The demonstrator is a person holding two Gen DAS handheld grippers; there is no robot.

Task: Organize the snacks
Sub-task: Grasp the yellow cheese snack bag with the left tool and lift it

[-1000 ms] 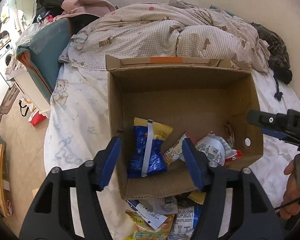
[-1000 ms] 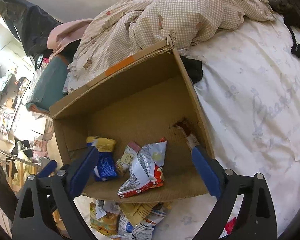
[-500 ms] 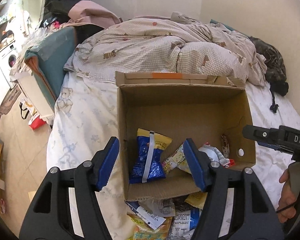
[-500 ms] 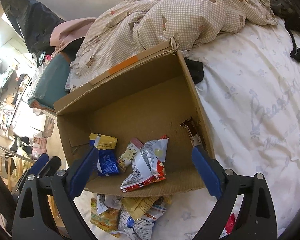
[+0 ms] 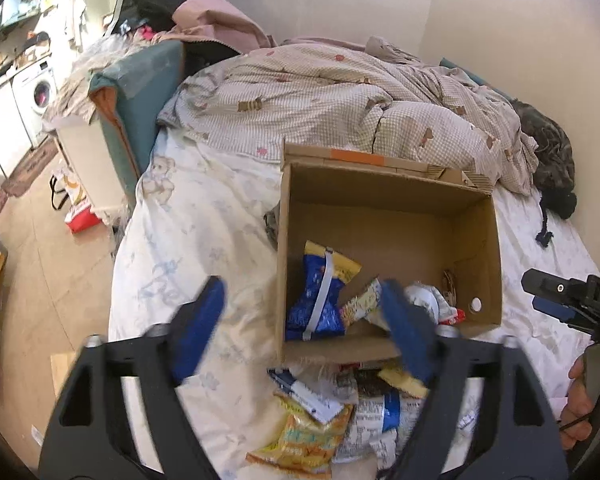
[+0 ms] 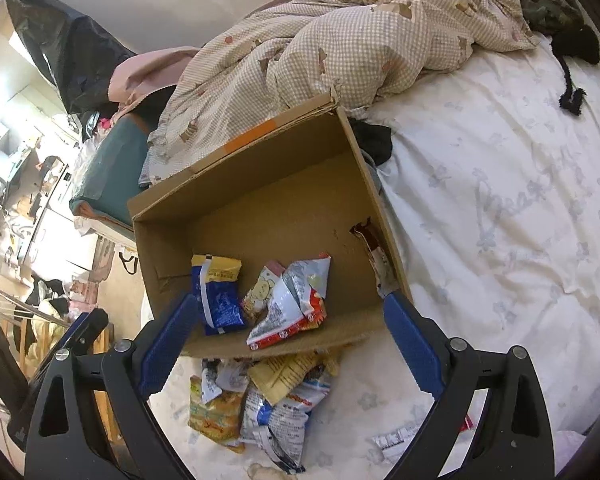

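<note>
Both grippers, left gripper (image 5: 300, 330) and right gripper (image 6: 290, 338), hang spread and empty over the cardboard box (image 6: 260, 196), probably lining up on the loose snack pile (image 6: 260, 400) just in front

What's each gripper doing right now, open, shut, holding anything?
Left gripper: open, empty, above the near-left corner of the cardboard box.
Right gripper: open, empty, over the box's near edge.

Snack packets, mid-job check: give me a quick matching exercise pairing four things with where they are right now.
Things:
1. blue and yellow packet
2. silver and red packet
3. yellow packet
4. checked duvet

Places:
A. on the sheet in front of the cardboard box
B. behind the box
C. in the box, left side
D. in the box, middle

Pairs: 1-C, 2-D, 3-A, 4-B
</note>
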